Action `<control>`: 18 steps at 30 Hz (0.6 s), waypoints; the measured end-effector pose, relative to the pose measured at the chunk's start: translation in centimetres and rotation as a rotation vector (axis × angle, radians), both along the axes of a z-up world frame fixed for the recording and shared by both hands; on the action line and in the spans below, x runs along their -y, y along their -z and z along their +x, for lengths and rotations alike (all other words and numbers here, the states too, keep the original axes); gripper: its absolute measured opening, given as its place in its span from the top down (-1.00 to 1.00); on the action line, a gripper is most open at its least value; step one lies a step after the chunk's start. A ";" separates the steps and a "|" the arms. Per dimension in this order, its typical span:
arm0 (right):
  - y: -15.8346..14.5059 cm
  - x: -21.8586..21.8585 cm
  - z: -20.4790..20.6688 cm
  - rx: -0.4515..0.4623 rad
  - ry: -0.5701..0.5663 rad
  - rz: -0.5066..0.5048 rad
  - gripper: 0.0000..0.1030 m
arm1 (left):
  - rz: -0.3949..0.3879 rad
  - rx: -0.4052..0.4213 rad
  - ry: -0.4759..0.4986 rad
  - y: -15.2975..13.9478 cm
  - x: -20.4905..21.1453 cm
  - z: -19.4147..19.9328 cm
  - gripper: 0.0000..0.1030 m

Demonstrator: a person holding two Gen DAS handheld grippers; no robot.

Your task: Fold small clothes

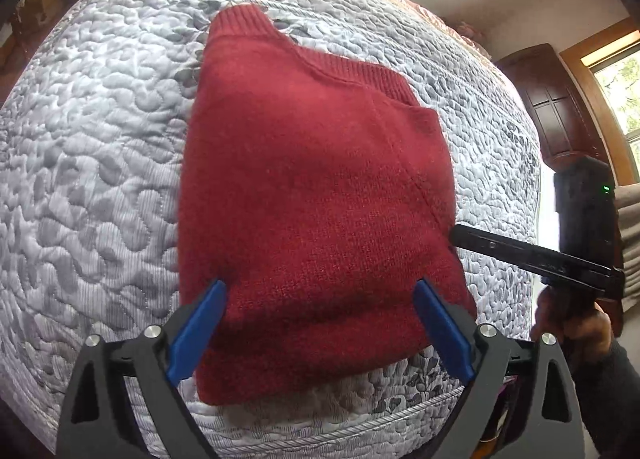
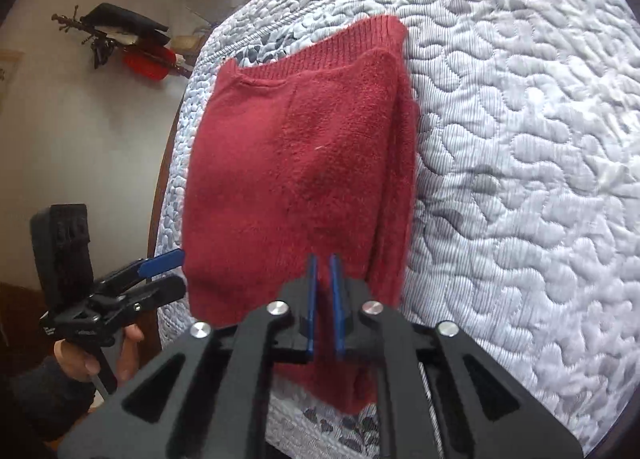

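A red knitted sweater (image 1: 316, 195) lies folded into a rough rectangle on the grey-white quilted bedspread (image 1: 92, 163), near the bed's front edge, its ribbed band at the far end and one folded-in panel showing as a seam down the right side. The left gripper (image 1: 320, 323) hangs over the near end of the sweater with its blue fingers (image 1: 196, 331) spread wide apart, one at each side of the fabric, grasping nothing; whether the tips touch the knit is hard to say from its own camera. The right gripper (image 2: 324, 291) sits at the sweater's near right part, its two blue fingers (image 2: 311, 299) drawn almost together with only a thin slit between them; red fabric fills the view behind and below them, so I cannot tell if any knit is pinched there. From the left camera that gripper's dark finger reaches the sweater's right edge, and the hand (image 1: 576, 323) holding it is partly cut off by the frame. The sweater's nearest hem is hidden behind the right gripper's black body. A dark wooden cabinet (image 1: 552, 107) stands beyond the bed by a window.
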State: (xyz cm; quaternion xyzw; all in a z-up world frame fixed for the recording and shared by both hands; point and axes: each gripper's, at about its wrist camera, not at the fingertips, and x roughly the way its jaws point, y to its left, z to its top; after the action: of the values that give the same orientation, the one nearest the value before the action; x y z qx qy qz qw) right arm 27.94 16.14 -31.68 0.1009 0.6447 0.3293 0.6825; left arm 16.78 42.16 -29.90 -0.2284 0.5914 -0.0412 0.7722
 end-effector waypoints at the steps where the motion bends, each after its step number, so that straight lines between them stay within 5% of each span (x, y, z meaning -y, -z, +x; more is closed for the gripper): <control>1: -1.3 0.3 -0.8 0.010 0.010 -0.005 0.49 | -0.006 -0.026 -0.007 -0.4 0.1 -0.2 -0.84; 4: -6.4 0.7 -4.3 0.098 0.027 -0.082 -0.19 | 0.035 -0.022 -0.046 -4.1 0.2 -2.6 -0.92; 5: -7.9 0.4 -5.6 0.129 0.036 -0.124 -0.59 | 0.063 0.004 -0.055 -6.1 0.3 -3.9 -0.92; 6: -9.8 0.3 -7.1 0.154 0.037 -0.150 -0.69 | 0.095 0.021 -0.063 -8.0 0.5 -5.1 -0.92; 9: -14.1 -0.3 -10.9 0.193 0.030 -0.270 -0.76 | 0.246 0.037 -0.122 -13.8 0.9 -8.7 -0.92; 12: -18.7 -1.0 -14.3 0.255 0.021 -0.310 -0.77 | 0.317 0.065 -0.182 -19.0 0.9 -12.4 -0.92; 18: -28.1 -1.2 -18.5 0.427 0.055 -0.342 -0.88 | 0.306 0.099 -0.165 -26.8 2.1 -16.6 -0.92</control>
State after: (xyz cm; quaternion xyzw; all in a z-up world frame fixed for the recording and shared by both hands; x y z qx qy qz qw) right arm 9.45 17.38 -3.53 -0.0702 0.5294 0.2107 0.8187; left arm 0.19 40.10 -3.11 -0.1536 0.5313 0.1017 0.8269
